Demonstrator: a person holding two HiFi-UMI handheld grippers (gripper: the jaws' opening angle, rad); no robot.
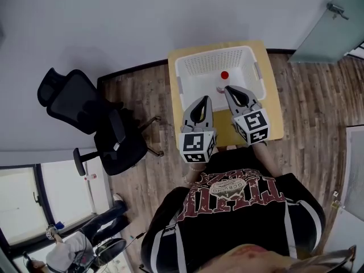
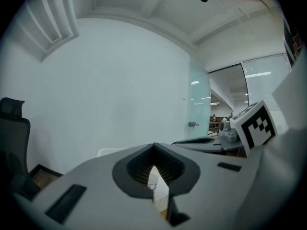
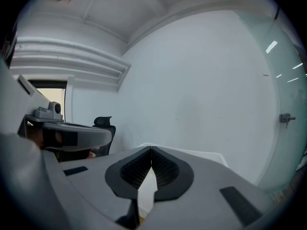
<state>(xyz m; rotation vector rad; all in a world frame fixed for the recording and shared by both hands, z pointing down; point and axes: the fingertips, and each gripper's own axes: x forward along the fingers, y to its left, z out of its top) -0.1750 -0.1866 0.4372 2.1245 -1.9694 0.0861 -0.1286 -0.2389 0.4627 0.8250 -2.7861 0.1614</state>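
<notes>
Left gripper (image 1: 203, 99) and right gripper (image 1: 228, 90) clenched empty at the basket's (image 1: 213, 52) near edge.
I hold them side by side, jaws pressed together on nothing, aimed into the white basket on the wooden table (image 1: 274, 115); the red-capped bottle (image 1: 224, 76) stands inside, just beyond the right tips.

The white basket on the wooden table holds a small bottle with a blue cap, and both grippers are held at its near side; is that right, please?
Not quite: the head view shows that the bottle in the basket has a red cap, not blue. The rest is right.
</notes>
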